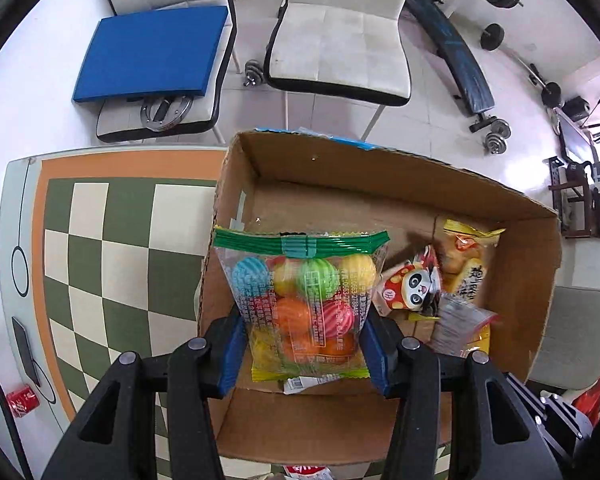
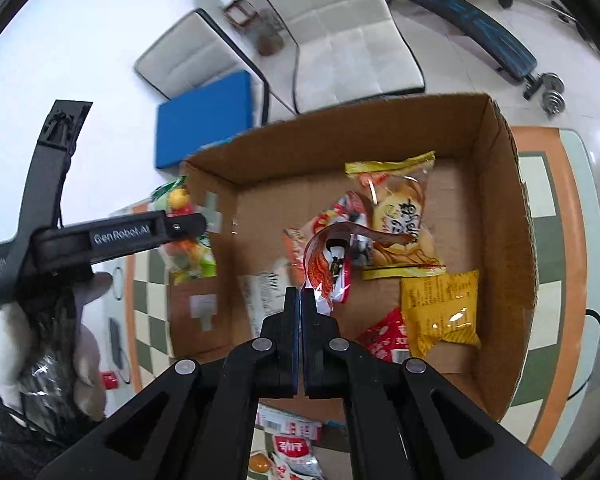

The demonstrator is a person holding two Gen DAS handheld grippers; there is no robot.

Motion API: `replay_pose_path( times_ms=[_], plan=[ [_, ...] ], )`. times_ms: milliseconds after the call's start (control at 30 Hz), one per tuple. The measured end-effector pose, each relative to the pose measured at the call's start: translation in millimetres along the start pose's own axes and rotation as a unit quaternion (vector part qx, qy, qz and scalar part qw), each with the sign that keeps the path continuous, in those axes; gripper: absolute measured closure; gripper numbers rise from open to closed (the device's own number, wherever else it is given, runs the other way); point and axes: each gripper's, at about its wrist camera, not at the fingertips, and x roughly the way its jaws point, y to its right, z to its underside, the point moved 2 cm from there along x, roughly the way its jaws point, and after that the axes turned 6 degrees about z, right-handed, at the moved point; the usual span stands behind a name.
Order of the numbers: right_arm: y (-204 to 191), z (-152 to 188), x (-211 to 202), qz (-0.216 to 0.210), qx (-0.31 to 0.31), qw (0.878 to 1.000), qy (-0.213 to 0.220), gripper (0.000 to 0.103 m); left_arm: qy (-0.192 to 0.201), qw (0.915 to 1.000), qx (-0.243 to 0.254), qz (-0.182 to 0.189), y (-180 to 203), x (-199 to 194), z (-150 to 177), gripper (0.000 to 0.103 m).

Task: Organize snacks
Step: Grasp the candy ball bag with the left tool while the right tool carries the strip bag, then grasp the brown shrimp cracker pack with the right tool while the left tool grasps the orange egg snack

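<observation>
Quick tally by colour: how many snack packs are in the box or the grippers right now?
Yellow: 2, cracker pack and plain yellow pack
Red: 1, red pack
Red-and-white: 1, panda pack in right gripper
Clear/white: 1, clear pack
Multicolour: 1, candy bag in left gripper
Total: 6 that I can make out

Both wrist cameras are looking steeply down, close in, over their own tongs. The left one is facing the cardboard box (image 1: 380, 184) from its near-left corner; the right one is sitting over the box's near edge, sharing its interior and the white chairs (image 2: 352, 36).
</observation>
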Motion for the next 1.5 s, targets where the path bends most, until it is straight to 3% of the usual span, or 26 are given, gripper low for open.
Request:
replay_pose_path(
  times_ms=[33,100,133,167,267,300,400,600,800,933,1033,1267,1500],
  plan=[
    [0.2,-1.1,2.3,0.004,0.001,1.000,-0.002,0.094,-0.001,1.0000,0.000,-0.002,-0.2,0.8,0.8,0.055],
    [-0.6,-2.5,4.1,0.014,0.000,1.000,-0.006,0.070,-0.004,1.0000,0.002,0.000,0.4,1.4,3.5,0.053],
    [-1.3,-2.1,3.2,0.015,0.001,1.000,-0.005,0.046,-0.004,1.0000,0.003,0.000,0.0,1.3,5.6,0.051],
    [-1.5,-2.0,2.1,0.018,0.000,1.000,-0.005,0.031,-0.002,1.0000,0.005,0.003,0.8,-1.0,8.8,0.049],
    [-2.8,1.3,-4.3,0.025,-0.003,1.000,-0.001,0.030,0.009,0.9998,0.016,-0.001,4.2,-11.4,16.7,0.047],
    [-2.6,4.1,-8.3,0.028,-0.002,1.000,0.000,0.030,0.012,0.9998,0.018,0.001,5.6,-15.4,19.5,0.042],
    [-2.9,12.5,-18.0,0.033,-0.003,0.999,0.013,0.015,0.033,0.9990,0.028,0.006,10.5,-34.0,32.3,0.040],
    [-3.3,44.7,-42.1,0.069,-0.029,0.995,0.067,0.009,0.106,0.9941,0.023,0.002,9.5,-78.9,82.5,0.040],
    [-5.3,112.0,-35.9,0.055,-0.053,0.997,0.019,0.009,0.126,0.9918,0.016,-0.014,-11.2,-82.4,162.2,0.040],
    [-5.9,164.2,-15.9,0.080,-0.080,0.993,-0.016,0.009,0.082,0.9962,-0.007,-0.031,-36.6,-48.7,215.9,0.040],
    [-3.5,185.4,5.8,0.101,-0.098,0.989,-0.036,0.009,0.030,0.9981,-0.044,-0.031,-57.6,-10.8,251.8,0.040],
    [2.2,184.3,66.2,0.146,-0.136,0.978,-0.054,0.010,-0.038,0.9888,-0.144,-0.007,-90.9,50.7,305.9,0.040],
    [1.2,185.6,130.4,0.192,-0.173,0.963,-0.076,0.017,-0.078,0.9776,-0.193,0.032,-106.5,83.4,326.8,0.040]
  ],
)
